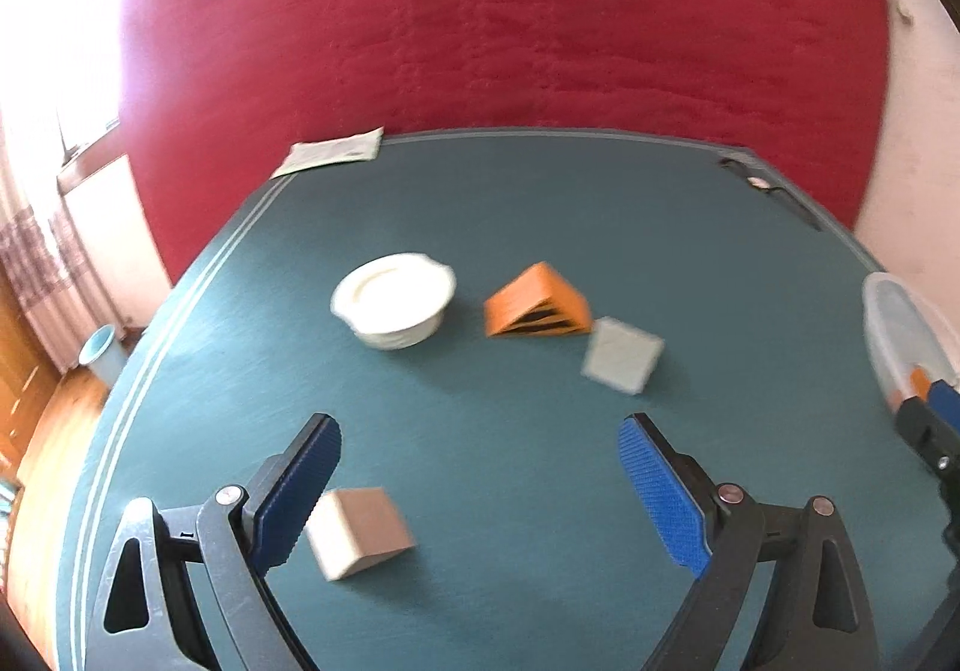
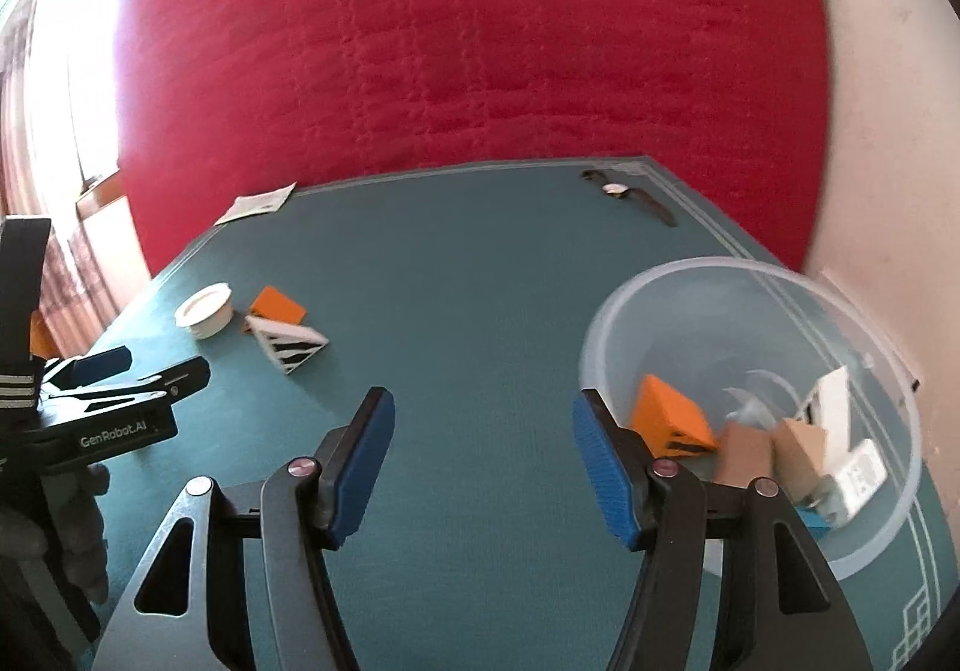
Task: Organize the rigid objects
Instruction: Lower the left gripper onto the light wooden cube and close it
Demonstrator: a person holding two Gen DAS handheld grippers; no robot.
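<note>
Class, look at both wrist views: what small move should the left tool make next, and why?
Probably ease the left tool left and down around the beige block. The tool is open and empty, the block lies just beside its left finger, and similar pieces already sit in the clear tub.

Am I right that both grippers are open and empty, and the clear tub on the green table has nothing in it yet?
Not quite. The clear tub already holds blocks, among them an orange wedge, as the right wrist view shows. The left gripper and right gripper are open and empty.
</note>
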